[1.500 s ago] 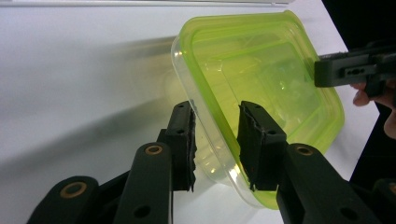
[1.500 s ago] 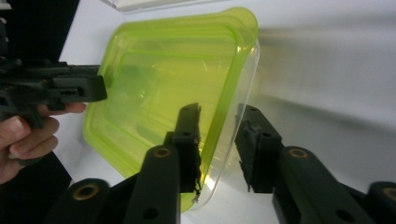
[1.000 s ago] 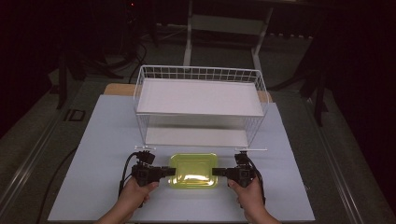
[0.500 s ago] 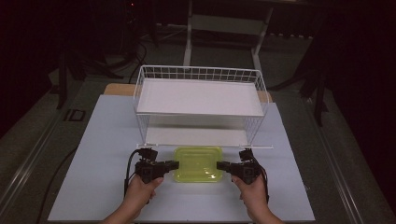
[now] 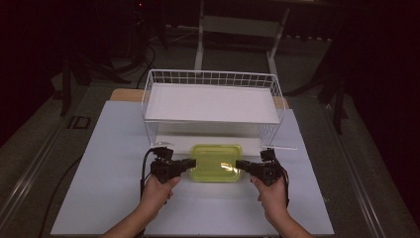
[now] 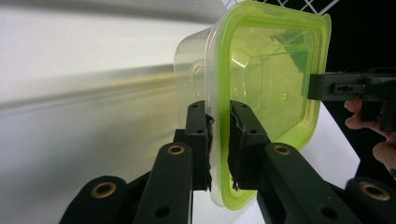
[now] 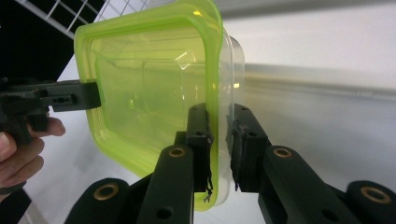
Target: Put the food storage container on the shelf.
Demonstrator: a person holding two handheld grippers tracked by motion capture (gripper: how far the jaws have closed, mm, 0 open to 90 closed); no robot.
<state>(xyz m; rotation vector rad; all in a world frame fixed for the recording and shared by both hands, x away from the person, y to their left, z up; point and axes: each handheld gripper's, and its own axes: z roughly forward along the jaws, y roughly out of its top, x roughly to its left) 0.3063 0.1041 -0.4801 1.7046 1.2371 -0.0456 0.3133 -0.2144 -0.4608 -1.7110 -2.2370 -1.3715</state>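
A clear food container with a yellow-green lid sat at the near middle of the white table, just in front of a white wire rack whose shelf stood toward 12 o'clock from it. The left gripper, held in the person's left hand, reached in from the container's 9 o'clock side, and the right gripper, held in the right hand, reached in from its 3 o'clock side, so the container lay between the two. In the left gripper view the two black jaws were drawn nearly together with the lid's rim and the lip of the clear tub pinched between their pads, the green lid rising toward 12 o'clock from them, and the opposite gripper met the far edge at about 3 o'clock. The right gripper view showed the same from the other end: its jaws were closed to a narrow gap on the container's rim, the lid spread up toward 11 o'clock, and the other gripper touched the far edge at 9 o'clock with fingers below it. Whether the container rested on the table or was raised off it could not be told. Dark floor and stands lay beyond the table.
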